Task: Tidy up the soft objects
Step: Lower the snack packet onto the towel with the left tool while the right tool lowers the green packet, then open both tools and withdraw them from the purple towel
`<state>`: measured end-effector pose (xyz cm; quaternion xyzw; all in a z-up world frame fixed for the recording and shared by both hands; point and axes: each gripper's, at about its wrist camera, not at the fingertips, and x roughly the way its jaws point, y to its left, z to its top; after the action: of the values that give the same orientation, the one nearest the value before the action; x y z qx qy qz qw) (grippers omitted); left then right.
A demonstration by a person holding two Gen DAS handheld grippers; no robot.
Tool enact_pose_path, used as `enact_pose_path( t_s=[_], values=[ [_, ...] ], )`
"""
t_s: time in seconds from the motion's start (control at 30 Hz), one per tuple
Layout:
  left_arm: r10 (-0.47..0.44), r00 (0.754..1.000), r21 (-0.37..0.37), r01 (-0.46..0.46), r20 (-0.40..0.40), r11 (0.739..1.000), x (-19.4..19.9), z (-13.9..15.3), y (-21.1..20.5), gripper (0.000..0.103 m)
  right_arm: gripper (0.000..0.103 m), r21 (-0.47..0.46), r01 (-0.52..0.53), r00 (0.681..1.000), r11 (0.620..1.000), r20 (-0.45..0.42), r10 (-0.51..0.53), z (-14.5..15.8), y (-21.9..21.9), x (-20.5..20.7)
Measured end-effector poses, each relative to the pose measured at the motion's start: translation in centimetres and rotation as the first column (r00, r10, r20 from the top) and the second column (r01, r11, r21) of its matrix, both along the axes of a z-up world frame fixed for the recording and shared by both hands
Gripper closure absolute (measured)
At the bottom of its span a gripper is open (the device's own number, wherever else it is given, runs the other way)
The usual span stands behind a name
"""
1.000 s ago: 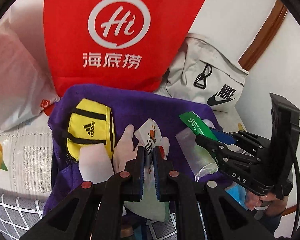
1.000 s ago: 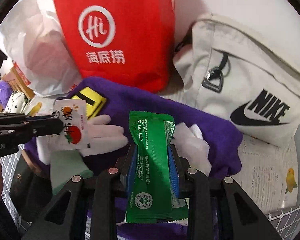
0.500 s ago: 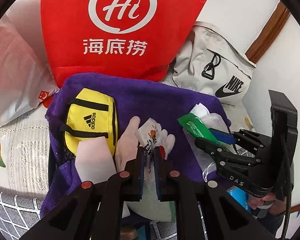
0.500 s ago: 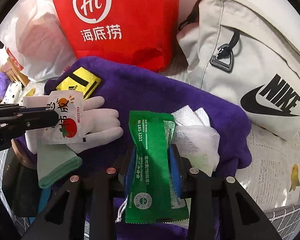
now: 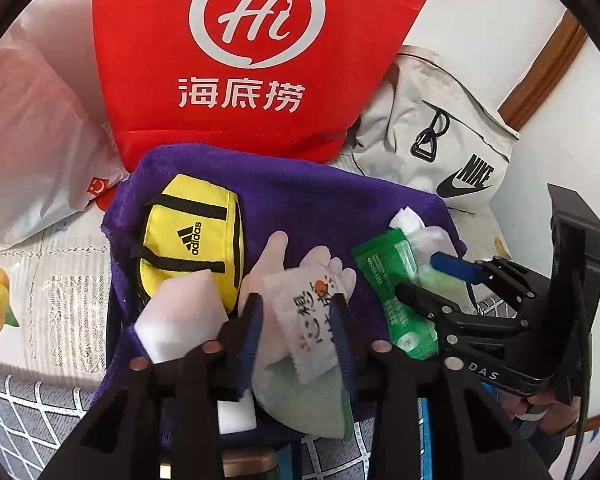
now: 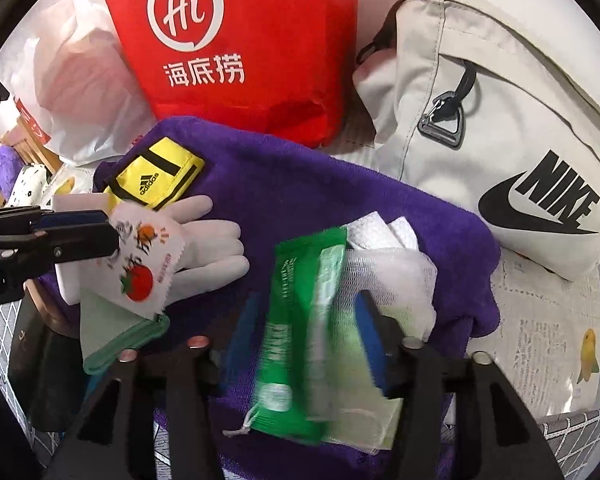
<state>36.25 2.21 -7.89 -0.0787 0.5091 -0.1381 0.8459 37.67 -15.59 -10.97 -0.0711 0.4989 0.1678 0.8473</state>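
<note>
My left jaws (image 5: pixel 296 320) have just been opening and now stand apart on either side of a small white sachet (image 5: pixel 308 320) printed with a tomato and an orange; I cannot tell whether the blue pads still touch it. The sachet lies over a pale glove (image 6: pixel 208 240), whose fingers spread across a purple towel (image 5: pixel 320 196). The glove's light green cuff (image 6: pixel 112 332) points toward me.

My right jaws (image 6: pixel 306 320) have also just been opening and are spread wide. A green packet (image 6: pixel 296 320) sits loose between them, blurred and leaning to one side, with a paler green pouch (image 6: pixel 348 384) under it. Just beyond lie white mesh (image 6: pixel 392 272) and a folded white tissue (image 6: pixel 380 228), all on the towel.

A yellow pouch (image 5: pixel 188 236) with black straps rests at the towel's far left, beside a white foam block (image 5: pixel 180 320). Behind the towel stands a red bag (image 5: pixel 256 56) with a white round logo. A beige backpack (image 6: pixel 500 120) leans to its right, and a white plastic bag (image 5: pixel 32 140) sits to its left.
</note>
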Motion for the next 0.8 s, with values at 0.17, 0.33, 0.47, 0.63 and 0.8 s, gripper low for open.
enact_pose_path(
  t_s=[0.17,0.33,0.47,0.63,0.8],
  values=[
    [0.012,1.000,0.010,-0.012,0.025,1.000,-0.4,1.1,0.3,0.060,0.041,0.031,0.030,1.000,0.999,0.004,-0.031,0.8,-0.5,0.0],
    [0.036,0.997,0.012,-0.036,0.062,0.999,-1.3,2.9,0.9,0.059,0.041,0.045,0.042,0.998,0.998,0.035,-0.044,2.5,-1.1,-0.6],
    [0.056,0.994,0.019,-0.058,0.090,0.998,-2.2,4.5,1.3,0.058,0.041,0.057,0.047,0.997,0.997,0.063,-0.050,4.2,-1.1,-1.6],
    [0.055,0.990,0.027,-0.059,0.127,0.998,-4.0,6.4,1.1,0.058,0.041,0.107,0.036,0.995,0.994,0.090,-0.046,6.7,-0.9,-3.8],
    [0.051,0.986,0.032,-0.057,0.156,0.998,-6.5,8.0,0.3,0.058,0.041,0.114,0.021,0.995,0.993,0.095,-0.032,8.3,-0.8,-7.3]
  ],
)
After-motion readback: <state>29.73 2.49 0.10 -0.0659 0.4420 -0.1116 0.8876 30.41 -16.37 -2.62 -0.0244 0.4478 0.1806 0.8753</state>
